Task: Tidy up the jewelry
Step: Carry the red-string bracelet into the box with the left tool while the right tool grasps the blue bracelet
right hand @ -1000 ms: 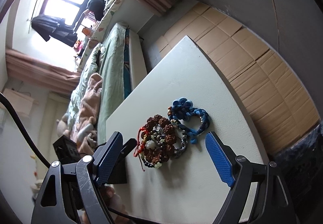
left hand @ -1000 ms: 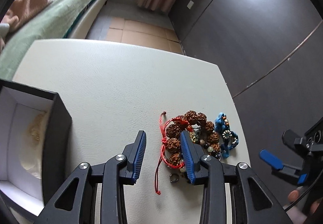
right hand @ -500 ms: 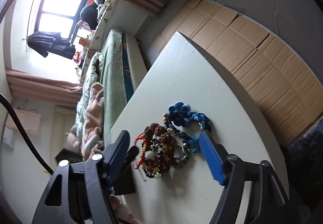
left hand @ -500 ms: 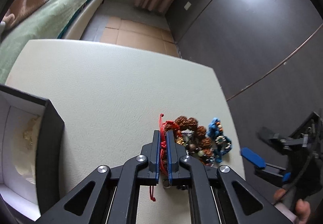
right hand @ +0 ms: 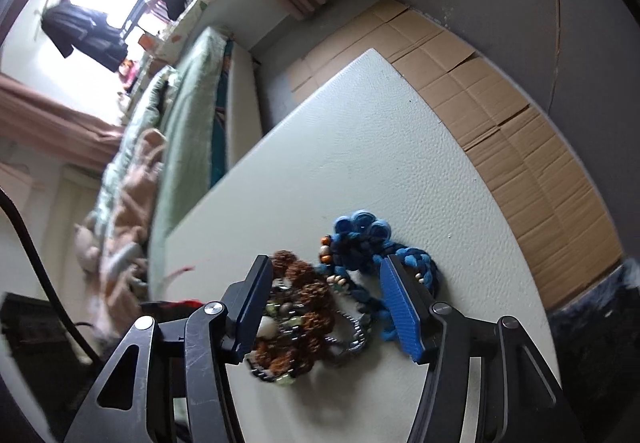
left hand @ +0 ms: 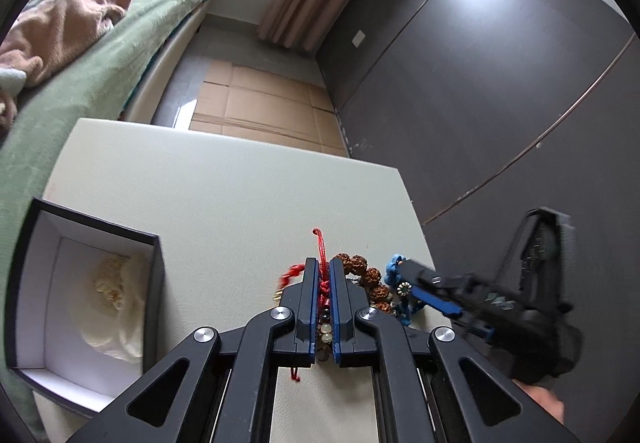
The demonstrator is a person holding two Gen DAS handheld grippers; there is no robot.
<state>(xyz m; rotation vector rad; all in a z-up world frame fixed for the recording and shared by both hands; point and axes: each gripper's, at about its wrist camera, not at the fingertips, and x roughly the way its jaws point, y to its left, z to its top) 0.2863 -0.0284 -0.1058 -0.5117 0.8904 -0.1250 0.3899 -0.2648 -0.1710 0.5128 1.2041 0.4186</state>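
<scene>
A pile of jewelry lies near the table's right edge: a red cord bracelet (left hand: 320, 243), a brown seed-bead bracelet (left hand: 370, 277) (right hand: 310, 293), a blue braided bracelet (right hand: 362, 233) and small bead strands. My left gripper (left hand: 324, 271) is shut on the red cord bracelet, with small beads showing between its jaws. My right gripper (right hand: 324, 279) is open and straddles the pile, its blue pads (right hand: 400, 307) on either side of the brown and blue bracelets. It also shows in the left wrist view (left hand: 432, 293) at the right.
An open dark box (left hand: 158, 283) with a white lining holds a pale beaded piece (left hand: 110, 283) at the table's left. The white table (left hand: 224, 195) ends close to the pile's right. A bed (left hand: 100, 55) stands at the left, cardboard (right hand: 520, 147) covers the floor.
My left gripper closed on the red cord bracelet and kept hold of it. My right gripper moved in from the right and down over the pile.
</scene>
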